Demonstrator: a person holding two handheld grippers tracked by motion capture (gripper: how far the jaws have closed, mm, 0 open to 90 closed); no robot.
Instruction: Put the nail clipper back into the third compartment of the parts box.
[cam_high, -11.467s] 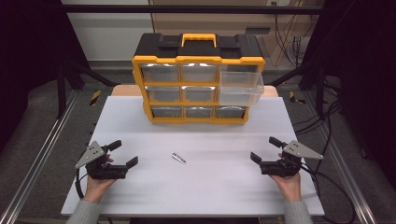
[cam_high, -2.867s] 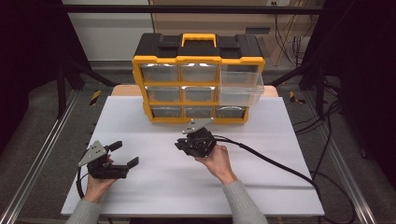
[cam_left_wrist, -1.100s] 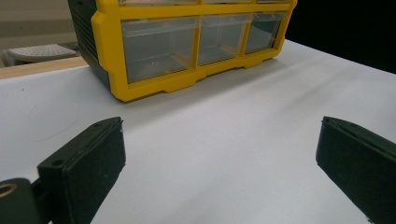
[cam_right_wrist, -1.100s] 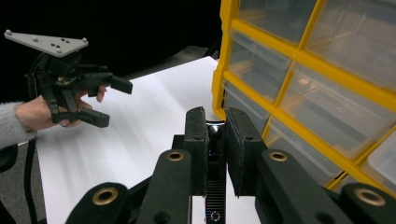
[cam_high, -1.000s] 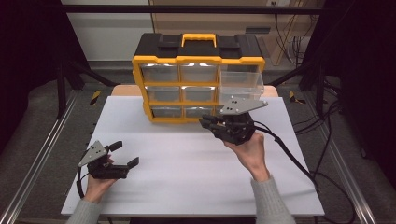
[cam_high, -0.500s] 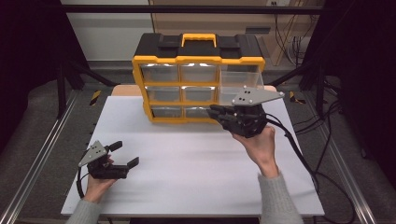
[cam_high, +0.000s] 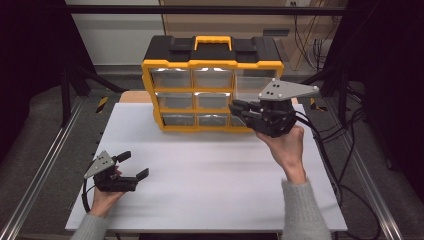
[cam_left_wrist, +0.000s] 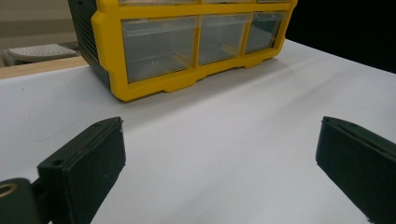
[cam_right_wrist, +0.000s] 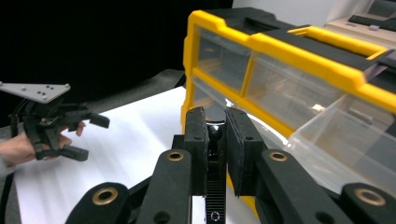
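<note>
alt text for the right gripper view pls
The right tool has its two black jaws clamped on a small dark screw, beside a yellow drawer cabinet with one clear drawer pulled out. The left tool waits open farther off.

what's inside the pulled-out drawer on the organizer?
The open drawer on the organizer looks empty through its clear walls in the right gripper view. Its front part is hidden behind the right gripper, which pinches a small dark item, seemingly a screw.
</note>
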